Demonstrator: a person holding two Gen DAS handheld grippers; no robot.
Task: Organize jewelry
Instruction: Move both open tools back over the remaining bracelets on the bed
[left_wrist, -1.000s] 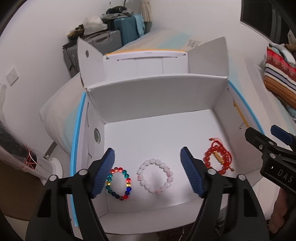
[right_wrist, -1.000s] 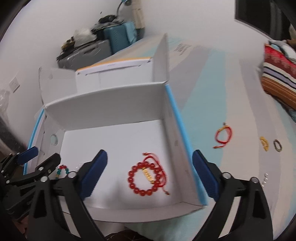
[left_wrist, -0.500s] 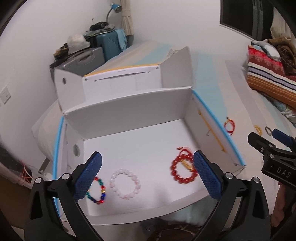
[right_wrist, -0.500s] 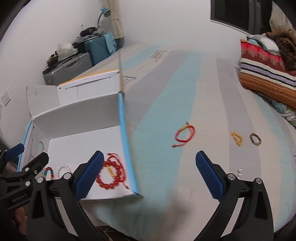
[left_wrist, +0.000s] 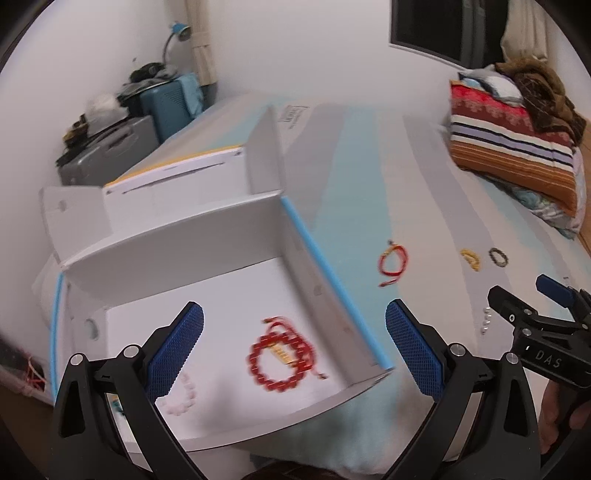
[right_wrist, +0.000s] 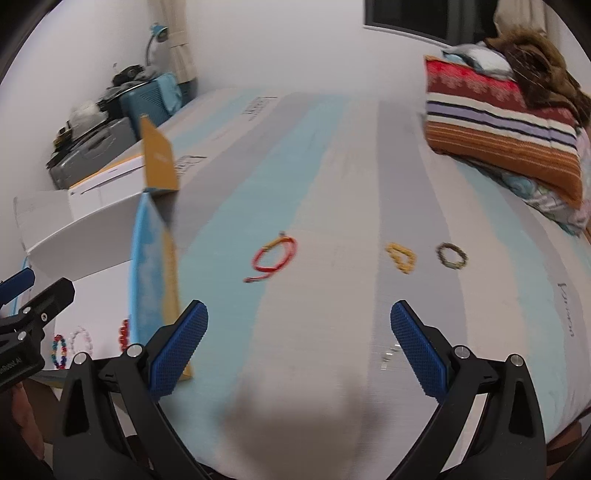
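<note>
Box: I see the open white cardboard box (left_wrist: 236, 295) at the left, on the bed; a multicoloured bead bracelet (right_wrist: 59, 350), a pale pink bead bracelet (left_wrist: 183, 395) and a red bead bracelet with knotted cord (left_wrist: 279, 360) lie inside it.
Left gripper (left_wrist: 293, 350): jaws just opened to full spread, nothing between them, poised over the box.
Next piece: thin red cord bracelet (right_wrist: 273, 256) on the striped bedspread (right_wrist: 332, 166), right of the box.
Right gripper (right_wrist: 299, 349): jaws wide apart, empty.
Key relation: I judge the cord bracelet lies ahead of the right gripper, slightly left; the right hand is nearer.
Further right: yellow bead bracelet (right_wrist: 400, 256), dark bead bracelet (right_wrist: 451, 254).
</note>
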